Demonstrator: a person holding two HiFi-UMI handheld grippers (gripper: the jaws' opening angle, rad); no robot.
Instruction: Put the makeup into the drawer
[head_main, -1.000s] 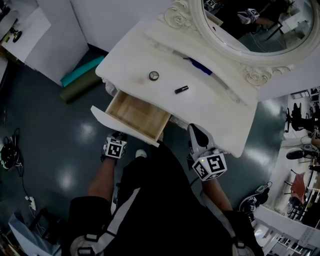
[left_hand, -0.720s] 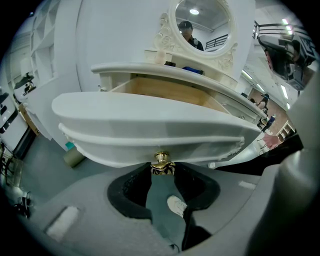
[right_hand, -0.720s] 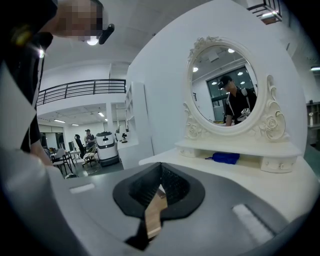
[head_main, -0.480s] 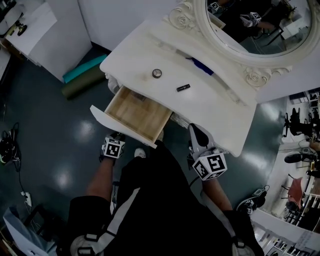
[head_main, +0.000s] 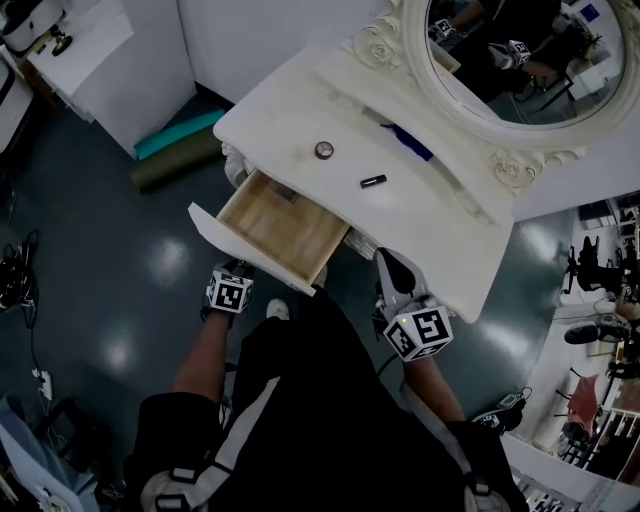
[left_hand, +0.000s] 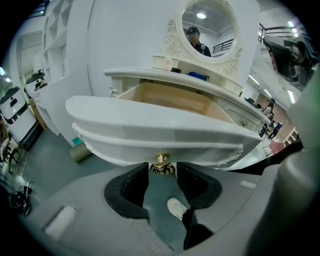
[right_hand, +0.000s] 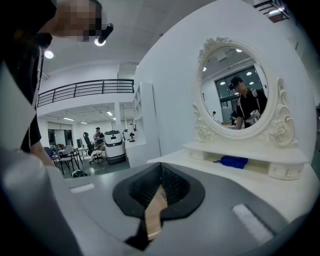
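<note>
Looking down, we see the open drawer (head_main: 283, 232), its back cut off under the vanity (head_main: 440, 225) top. Beyond the drawer a round compact (head_main: 324, 150) and a black makeup tube (head_main: 373, 181) lie apart. Our left gripper (left_hand: 163, 176) has just been opening its jaws, which flank the drawer's brass knob (left_hand: 161, 161) without pressing it; from above, the drawer front hides them. Right of the drawer, our right gripper (right_hand: 161, 172) is clenched, empty.

You're in an open lab hall dressed as a bedroom corner. A vanity (head_main: 430, 215) backs onto partitions (head_main: 270, 40); cables (head_main: 15, 285), a gallery (right_hand: 85, 87) and office chairs (right_hand: 62, 159) surround it.
</note>
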